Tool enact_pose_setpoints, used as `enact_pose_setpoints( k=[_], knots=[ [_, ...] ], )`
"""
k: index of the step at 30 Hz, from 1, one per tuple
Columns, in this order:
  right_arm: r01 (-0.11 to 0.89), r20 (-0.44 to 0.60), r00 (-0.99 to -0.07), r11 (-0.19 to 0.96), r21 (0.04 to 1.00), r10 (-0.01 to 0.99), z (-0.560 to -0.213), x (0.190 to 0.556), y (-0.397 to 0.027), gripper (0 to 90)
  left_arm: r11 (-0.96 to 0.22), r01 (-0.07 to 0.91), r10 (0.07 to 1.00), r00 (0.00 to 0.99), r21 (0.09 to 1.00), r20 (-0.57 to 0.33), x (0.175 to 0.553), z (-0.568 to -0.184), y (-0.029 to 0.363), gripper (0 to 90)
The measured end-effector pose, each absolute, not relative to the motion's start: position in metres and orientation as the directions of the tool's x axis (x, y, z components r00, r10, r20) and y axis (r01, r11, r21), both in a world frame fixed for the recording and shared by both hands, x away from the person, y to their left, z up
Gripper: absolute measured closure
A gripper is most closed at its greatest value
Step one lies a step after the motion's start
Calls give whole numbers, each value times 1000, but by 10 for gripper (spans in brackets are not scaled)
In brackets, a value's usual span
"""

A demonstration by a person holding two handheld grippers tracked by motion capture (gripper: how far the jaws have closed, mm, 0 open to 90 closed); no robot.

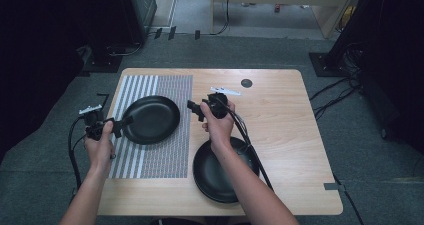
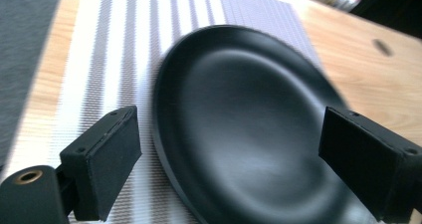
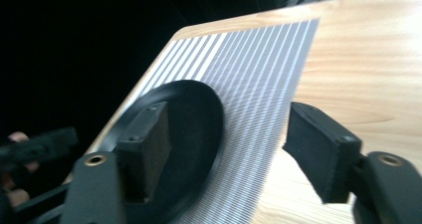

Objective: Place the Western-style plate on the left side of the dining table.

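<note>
At the left edge of the table [image 1: 280, 92], the left gripper [image 1: 120, 125] is held low and level in the left hand [image 1: 99, 146], its jaws spread wide and empty just short of the near rim of the black plate [image 1: 151, 119] that lies on the striped mat [image 1: 160, 155]. This looks like the approach to a grasp, and the next move would call for sliding one jaw over the rim and one under it before closing. Further right, the right gripper [image 1: 196, 110] points left toward that plate from above the bare wood, jaws also wide and holding nothing, the right hand [image 1: 218, 125] raised over a second plate [image 1: 215, 177] near the front edge.
</note>
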State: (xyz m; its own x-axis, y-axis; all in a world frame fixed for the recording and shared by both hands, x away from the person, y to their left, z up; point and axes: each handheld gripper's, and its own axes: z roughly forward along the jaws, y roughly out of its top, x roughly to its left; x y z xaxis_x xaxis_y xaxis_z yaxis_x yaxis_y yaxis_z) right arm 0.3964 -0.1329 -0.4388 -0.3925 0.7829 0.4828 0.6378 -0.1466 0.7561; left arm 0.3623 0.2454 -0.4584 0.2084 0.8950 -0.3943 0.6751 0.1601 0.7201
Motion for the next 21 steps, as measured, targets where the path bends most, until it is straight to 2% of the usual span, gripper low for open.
enact_pose_setpoints(
  k=[3,12,21],
  knots=[
    [618,446,-397,-126,776,802,-435,388,-145,302,137,657,894,241,742,-378,352,-455,241,20],
    [577,362,-425,-60,815,829,-427,361,-177,280,95,628,915,251,772,-317,327,-452,235,20],
    [569,356,-420,-62,820,835,-426,334,-217,263,77,595,916,274,800,-292,302,-452,234,20]
  ],
)
